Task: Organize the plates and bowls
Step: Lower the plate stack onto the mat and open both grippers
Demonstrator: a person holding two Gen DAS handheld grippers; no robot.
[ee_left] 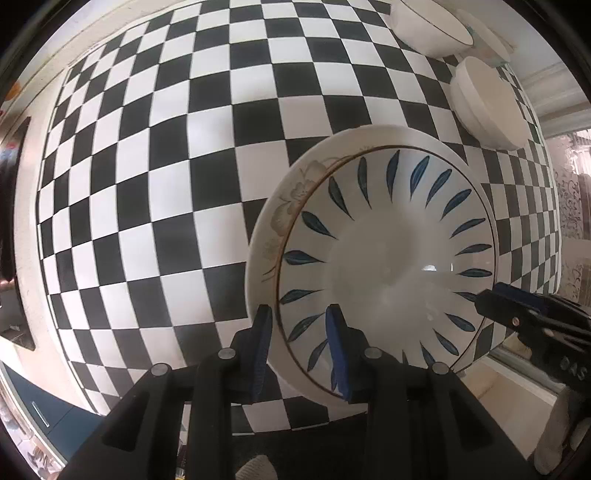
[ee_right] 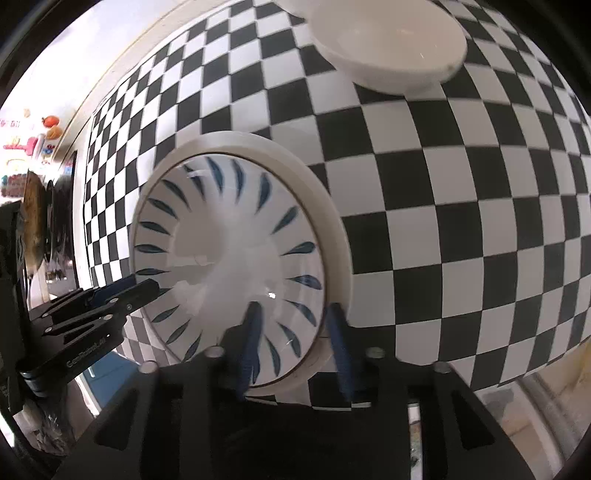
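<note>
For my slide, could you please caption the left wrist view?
Left gripper clamps the blue-leaf bowl nested in a floral plate on checkered tablecloth.

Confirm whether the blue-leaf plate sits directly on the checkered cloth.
No: the blue-leaf plate rests inside a larger floral-rimmed plate.

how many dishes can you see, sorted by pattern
blue leaf bowl: 1
flower-rimmed plate: 1
plain white bowls: 2
partly hidden white dish: 1
total: 5

A black-and-white checkered tablecloth [ee_left: 166,166] covers the table, daylight glaring.
</note>
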